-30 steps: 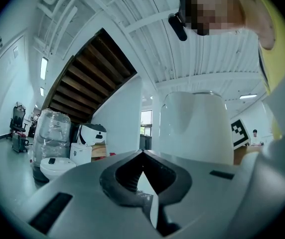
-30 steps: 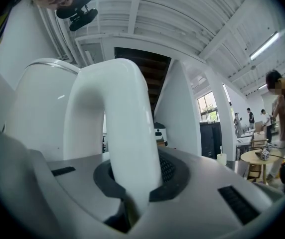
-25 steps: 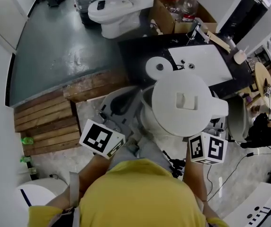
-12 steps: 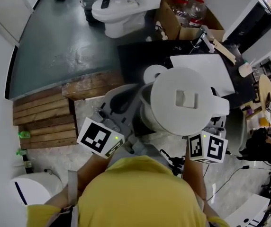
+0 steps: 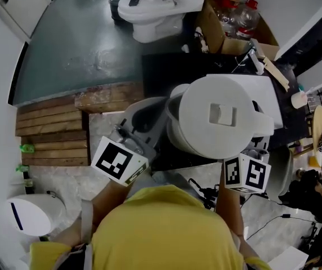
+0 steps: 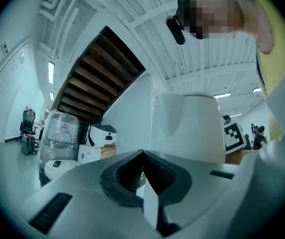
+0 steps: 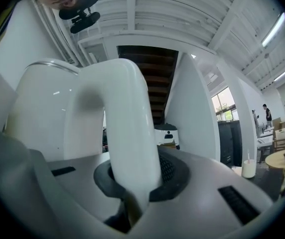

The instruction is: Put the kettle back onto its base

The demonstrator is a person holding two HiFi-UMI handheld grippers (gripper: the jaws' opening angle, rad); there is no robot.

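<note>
Looking down in the head view, I hold the white kettle (image 5: 223,117) in the air over the dark table (image 5: 161,69), where it hides part of the round base (image 5: 177,92). My left hand-held gripper (image 5: 145,118) lies just left of the kettle, and my right hand-held gripper (image 5: 255,149) is at its right side. In the left gripper view the jaws meet on nothing, with the kettle just beyond them. In the right gripper view the jaws are clamped on the white handle (image 7: 127,133).

Bright even indoor light, ceiling strip lights (image 7: 274,29) glaring, heavy fisheye bending at edges, foreground perhaps slightly soft
</note>
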